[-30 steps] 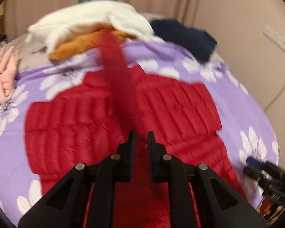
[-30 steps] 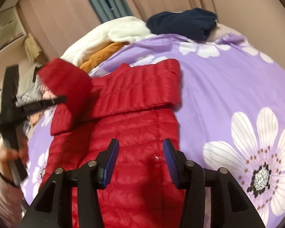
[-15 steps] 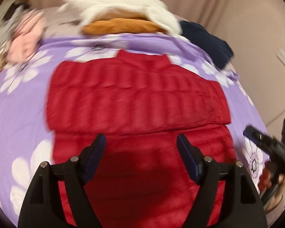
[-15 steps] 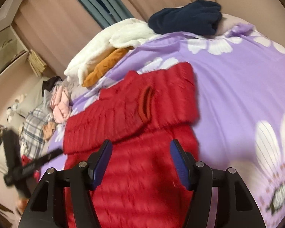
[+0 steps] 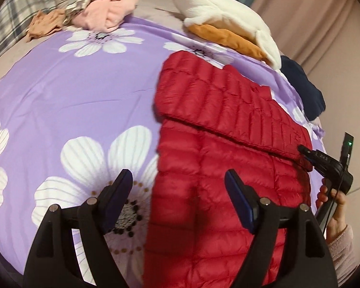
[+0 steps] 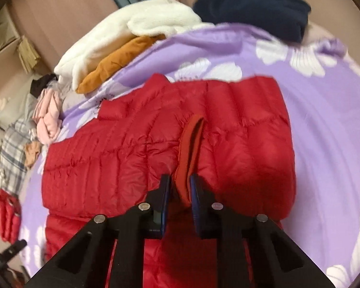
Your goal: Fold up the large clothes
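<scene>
Jacket: a red quilted jacket [image 5: 218, 168] was laid flat on the bed's purple flowered cover [image 5: 72, 100], its collar toward the far side, its hem toward the near edge.

Done so far: both sleeves were seen folded across the chest, forming a band across the upper half of the body; the sleeve cuff [image 6: 190, 144] lay on top near the middle in the right wrist view.

Right gripper [image 6: 178, 196]: its jaws had just been closing and were seen narrow, pinching the cuff end of the folded sleeve between the pads.

Left gripper [image 5: 178, 196]: its jaws were held wide with nothing between them, hovering over the jacket's left edge, where red fabric met the cover.

Left to do: the body was judged still unfolded lengthwise; the hem had not yet been brought up to the collar, and no side fold was visible.

Finished pile: a white fleece [image 5: 218, 16] over an orange garment [image 5: 225, 38], and a navy garment [image 6: 254, 12], were stacked at the far end, well apart from the jacket.

Unfolded pile: pink clothes [image 5: 110, 14] were heaped at the far left.

Progress: roughly the middle of this garment's fold was judged reached.
</scene>
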Demonstrator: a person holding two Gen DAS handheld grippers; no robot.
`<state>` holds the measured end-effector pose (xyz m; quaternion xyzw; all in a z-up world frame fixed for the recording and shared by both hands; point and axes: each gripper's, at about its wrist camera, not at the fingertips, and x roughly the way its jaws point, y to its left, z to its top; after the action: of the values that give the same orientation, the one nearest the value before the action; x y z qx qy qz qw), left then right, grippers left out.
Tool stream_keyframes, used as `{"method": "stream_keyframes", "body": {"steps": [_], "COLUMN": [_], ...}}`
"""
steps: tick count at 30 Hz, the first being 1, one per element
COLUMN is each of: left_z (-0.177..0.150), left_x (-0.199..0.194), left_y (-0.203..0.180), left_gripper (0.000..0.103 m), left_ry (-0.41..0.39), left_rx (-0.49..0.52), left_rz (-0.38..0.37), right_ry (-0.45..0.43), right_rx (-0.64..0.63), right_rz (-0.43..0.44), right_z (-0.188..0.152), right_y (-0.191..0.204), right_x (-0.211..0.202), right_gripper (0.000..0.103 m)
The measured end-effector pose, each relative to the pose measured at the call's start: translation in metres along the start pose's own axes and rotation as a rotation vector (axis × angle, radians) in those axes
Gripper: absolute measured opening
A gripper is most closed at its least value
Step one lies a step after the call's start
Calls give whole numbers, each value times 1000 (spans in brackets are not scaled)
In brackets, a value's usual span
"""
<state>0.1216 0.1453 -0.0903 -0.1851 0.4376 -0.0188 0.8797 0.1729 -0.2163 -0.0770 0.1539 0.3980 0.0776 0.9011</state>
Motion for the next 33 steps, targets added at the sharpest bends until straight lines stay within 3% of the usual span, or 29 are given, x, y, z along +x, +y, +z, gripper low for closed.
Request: {"method": "stream_keyframes", "body": {"steps": [5, 8, 10, 13, 15, 18, 19, 21, 25, 29, 33], "left_z": [-4, -7, -10, -13, -15, -19, -20, -24, -33, -39, -44], "left_x": [1, 3, 3, 4, 5, 6, 6, 5, 1, -1, -8], "left_y": [9, 8, 7, 7, 6, 1, 0, -6, -12, -9, -2], "left_gripper": [79, 79, 79, 79, 79, 79, 79, 79, 79, 79, 79], "left_ry": [13, 24, 29, 37, 46, 57, 58, 60, 64, 76, 74], "left_rx": [-26, -24, -22, -18, -4, 11, 14, 33, 68, 68, 47], "left_rz": [-4, -7, -6, -10, -1, 4, 1, -1, 4, 12, 5], "right_ry": [-109, -44, -7, -33, -93, -180, -195, -146, 27, 52, 36], "right_rx": [10, 2, -17, -70, -120, -223, -254, -275, -262, -254, -232], "right_rz": [-59, -90, -175, -287, -311, -292, -234, -159, -197, -200, -154], "right_z": [6, 9, 8, 6, 5, 4, 3, 3, -6, -9, -12], "right_y": [-9, -20, -24, -16, -2, 24, 32, 37, 27, 17, 24], "right_x": [-38, -27, -18, -23, -33, -43, -43, -29, 25, 32, -5], "right_gripper": [17, 17, 17, 37, 37, 38, 38, 37, 37, 37, 38]}}
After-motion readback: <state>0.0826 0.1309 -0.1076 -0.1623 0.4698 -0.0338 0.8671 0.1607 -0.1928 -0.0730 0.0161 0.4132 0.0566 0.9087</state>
